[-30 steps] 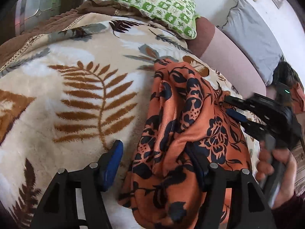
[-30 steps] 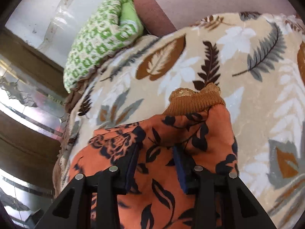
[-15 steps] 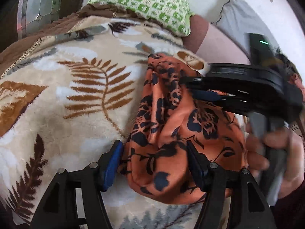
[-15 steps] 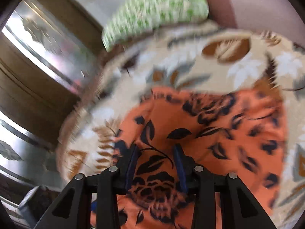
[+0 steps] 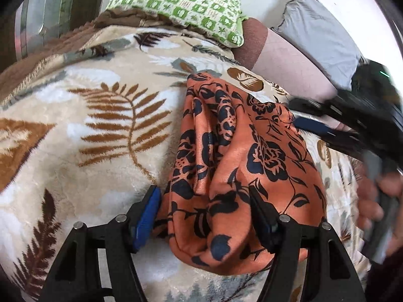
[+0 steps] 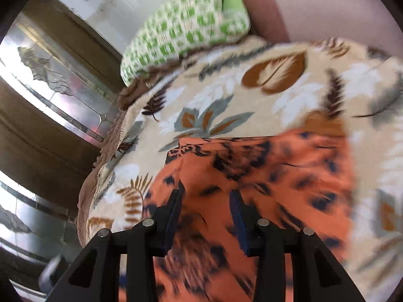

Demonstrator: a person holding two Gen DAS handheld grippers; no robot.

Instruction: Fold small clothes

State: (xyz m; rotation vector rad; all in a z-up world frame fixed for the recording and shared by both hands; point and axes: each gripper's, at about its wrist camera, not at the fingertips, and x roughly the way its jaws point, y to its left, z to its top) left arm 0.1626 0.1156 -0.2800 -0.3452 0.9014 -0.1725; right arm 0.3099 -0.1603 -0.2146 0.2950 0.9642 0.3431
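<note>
An orange garment with black flowers [image 5: 234, 156] lies bunched and folded on a beige leaf-print blanket [image 5: 100, 125]. My left gripper [image 5: 205, 209] is open, its jaws straddling the garment's near end. In the left wrist view my right gripper [image 5: 317, 128] hovers blurred at the garment's right edge, held by a hand. In the right wrist view the right gripper [image 6: 206, 201] is open just above the orange garment [image 6: 264, 176], with no cloth between its fingers. A brown ribbed cuff [image 6: 325, 123] shows at the garment's far edge.
A green-and-white checked pillow [image 5: 181, 7] lies at the head of the bed, with a pink bolster [image 5: 284, 58] and grey pillow [image 5: 322, 32] to its right. A mirrored wooden wardrobe [image 6: 50, 95] stands along the bed's left side.
My right gripper has pulled back to the right off the top of the garment. The right wrist view has swung and is blurred. The left gripper stays open around the near end.
</note>
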